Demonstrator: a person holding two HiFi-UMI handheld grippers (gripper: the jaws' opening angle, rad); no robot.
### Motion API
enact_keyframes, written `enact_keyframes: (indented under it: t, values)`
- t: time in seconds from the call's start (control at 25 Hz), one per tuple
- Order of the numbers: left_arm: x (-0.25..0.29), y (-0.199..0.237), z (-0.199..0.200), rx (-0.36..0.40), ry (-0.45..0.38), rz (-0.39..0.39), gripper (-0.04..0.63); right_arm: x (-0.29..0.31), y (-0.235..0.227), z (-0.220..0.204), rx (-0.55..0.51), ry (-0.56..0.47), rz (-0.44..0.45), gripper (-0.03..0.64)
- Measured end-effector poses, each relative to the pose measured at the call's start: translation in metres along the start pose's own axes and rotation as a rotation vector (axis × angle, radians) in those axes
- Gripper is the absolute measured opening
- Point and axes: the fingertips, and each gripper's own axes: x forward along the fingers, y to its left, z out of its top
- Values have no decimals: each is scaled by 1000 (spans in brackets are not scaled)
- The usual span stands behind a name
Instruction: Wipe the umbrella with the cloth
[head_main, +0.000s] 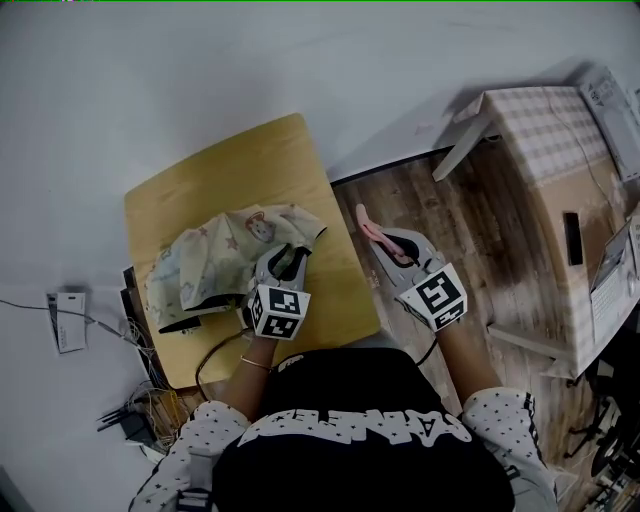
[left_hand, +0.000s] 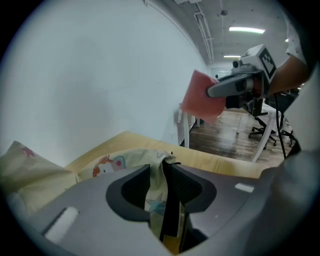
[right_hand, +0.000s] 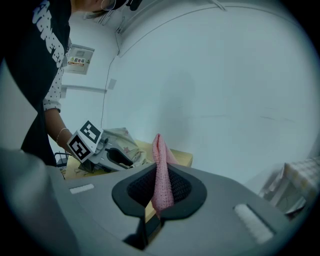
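Pinching in the left gripper (head_main: 291, 256) a fold of the cartoon-print umbrella (head_main: 215, 250) spreading ahead and left of its jaws over the wooden table (head_main: 250, 160), clamping the pink cloth (head_main: 367, 227) upright in the right gripper (head_main: 384, 243), and probably best pulling that fold taut while sweeping the cloth across.

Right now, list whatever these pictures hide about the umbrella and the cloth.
Shaft of the umbrella: head view, under its own crumpled fabric.
Lower end of the cloth: right gripper view, sunk inside the right tool.
Most of the umbrella: left gripper view, behind the left tool.
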Motion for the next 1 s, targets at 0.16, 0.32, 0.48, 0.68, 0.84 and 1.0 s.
enact_keyframes:
  t: [0.16, 0.32, 0.48, 0.68, 0.84, 1.0]
  values:
    - [6, 2, -3, 7, 22, 19, 90, -3, 1, 1, 9, -5, -2, 34]
    - [0, 9, -2, 7, 18, 44, 17, -5, 4, 0, 7, 9, -2, 35]
    - [-10, 14, 2, -10, -13, 61, 3, -4, 10, -1, 13, 13, 1, 35]
    - [-32, 21, 6, -78, -67, 67, 3, 6, 20, 7, 15, -15, 21, 35]
    - [-58, 36, 12, -142, -114, 92, 3, 19, 34, 9, 8, -5, 56, 35]
    - [-83, 53, 12, -184, -152, 116, 3, 39, 50, 20, 3, -32, 95, 35]
